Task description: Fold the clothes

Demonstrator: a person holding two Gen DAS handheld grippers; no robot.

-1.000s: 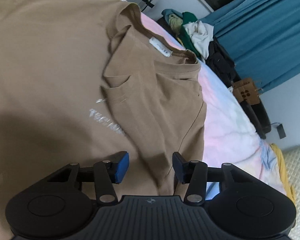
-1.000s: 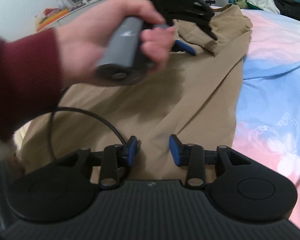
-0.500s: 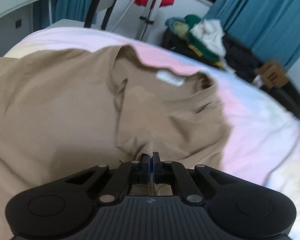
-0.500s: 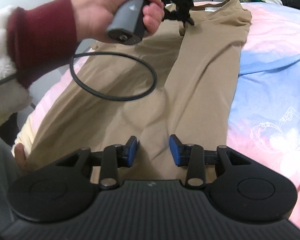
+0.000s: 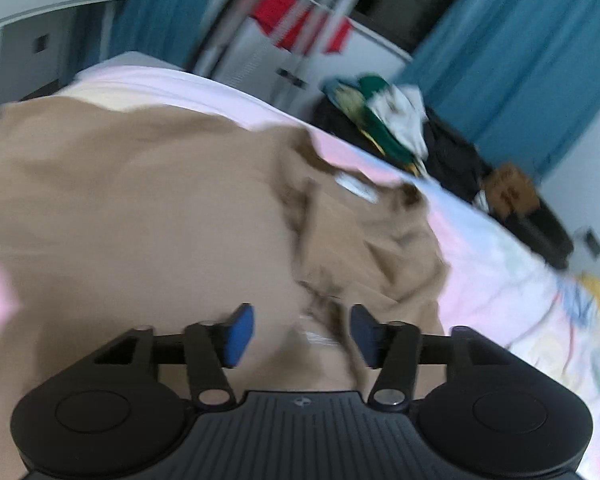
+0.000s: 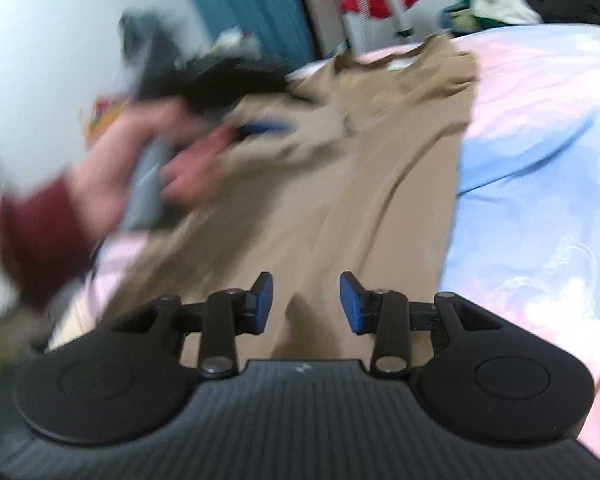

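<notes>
A tan T-shirt [image 5: 140, 220] lies spread on the pastel bed sheet [image 5: 492, 280], its right side folded over near the collar label [image 5: 356, 186]. My left gripper [image 5: 302, 334] hovers over the folded edge with its jaws opening; the cloth lies below the pads and is not pinched. In the right wrist view the shirt [image 6: 360, 200] runs away from me. A blurred hand [image 6: 140, 168] in a dark red sleeve carries the left gripper [image 6: 260, 126] over the shirt's upper left. My right gripper [image 6: 306, 304] stands open above the shirt's near end, holding nothing.
A pile of mixed clothes [image 5: 384, 120] sits beyond the bed's far edge, with a cardboard box [image 5: 508, 192] beside it. Blue curtains [image 5: 520, 60] and a rack with a red garment [image 5: 300, 24] stand behind. The bed sheet [image 6: 540, 160] stretches to the right.
The left gripper closed on a fold of the shirt half a second ago, then let it go and opened while pulling back. The right gripper stayed nearly still and open.
</notes>
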